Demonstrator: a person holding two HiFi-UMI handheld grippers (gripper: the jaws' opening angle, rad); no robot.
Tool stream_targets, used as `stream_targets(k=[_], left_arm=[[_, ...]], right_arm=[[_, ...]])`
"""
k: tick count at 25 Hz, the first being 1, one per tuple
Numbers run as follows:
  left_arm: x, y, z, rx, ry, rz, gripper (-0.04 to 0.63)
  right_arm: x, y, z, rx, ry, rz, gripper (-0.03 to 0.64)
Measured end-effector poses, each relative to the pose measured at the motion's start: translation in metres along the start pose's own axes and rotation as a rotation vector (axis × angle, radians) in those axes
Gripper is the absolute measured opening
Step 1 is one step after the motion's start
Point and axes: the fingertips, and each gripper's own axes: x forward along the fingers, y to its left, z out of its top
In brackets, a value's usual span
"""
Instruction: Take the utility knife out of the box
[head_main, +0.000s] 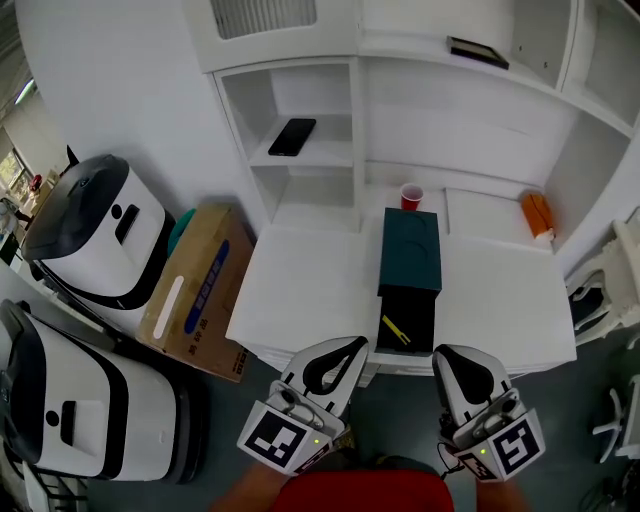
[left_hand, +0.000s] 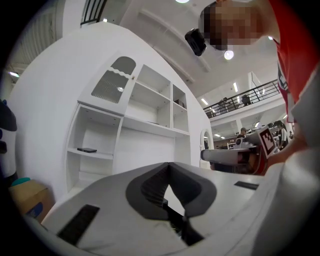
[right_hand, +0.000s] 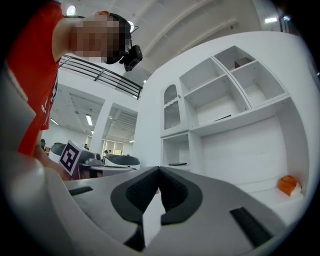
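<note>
A dark green box (head_main: 410, 250) lies on the white table (head_main: 300, 290) in the head view. Its black drawer (head_main: 412, 305) is pulled out toward me, and a yellow utility knife (head_main: 396, 330) lies inside. My left gripper (head_main: 352, 344) hangs at the table's front edge, just left of the drawer, shut and empty. My right gripper (head_main: 447, 353) hangs just right of the drawer, also shut and empty. In the left gripper view the left gripper's (left_hand: 168, 165) tips meet, with nothing between them. The right gripper view shows the right gripper (right_hand: 159, 169) closed the same way. Neither gripper view shows the box.
A red cup (head_main: 411, 196) stands behind the box and an orange object (head_main: 537, 214) lies at the table's far right. A black phone (head_main: 292, 136) rests on a shelf. A cardboard box (head_main: 195, 290) and white machines (head_main: 95, 240) stand on the floor at left.
</note>
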Motion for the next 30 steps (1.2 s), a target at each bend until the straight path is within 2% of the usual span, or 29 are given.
stream_targets(k=[3,6,8,12,16,19,23,28,30], left_arm=[[0.006,0.008,-0.007,-0.022,0.034,-0.022,0.014],[0.013,0.018,-0.009,-0.019,0.019,-0.026,0.014],[0.016,0.021,-0.012,-0.035,0.042,-0.026,0.014],[0.025,0.034,-0.010,0.002,-0.009,0.001,0.014],[0.032,0.042,-0.014,-0.007,-0.005,0.022,0.014],[0.036,0.045,-0.023,-0.042,0.046,0.033,0.015],[0.040,0.050,-0.029,-0.051,0.057,0.042,0.014],[0.042,0.060,-0.029,-0.017,0.008,0.058,0.014],[0.041,0.062,-0.032,-0.021,0.013,0.063,0.014]], right_arm=[[0.011,-0.004,-0.006,-0.004,0.014,-0.021,-0.002],[0.020,-0.008,-0.014,0.003,0.038,-0.031,-0.001],[0.025,-0.011,-0.019,0.005,0.061,-0.030,0.004],[0.037,-0.021,-0.032,0.012,0.110,-0.010,0.026],[0.051,-0.029,-0.050,0.004,0.189,0.025,0.035],[0.063,-0.035,-0.074,-0.002,0.289,0.064,0.038],[0.074,-0.039,-0.118,-0.034,0.455,0.128,0.040],[0.081,-0.042,-0.170,-0.054,0.670,0.206,0.069],[0.082,-0.042,-0.193,-0.061,0.764,0.239,0.112]])
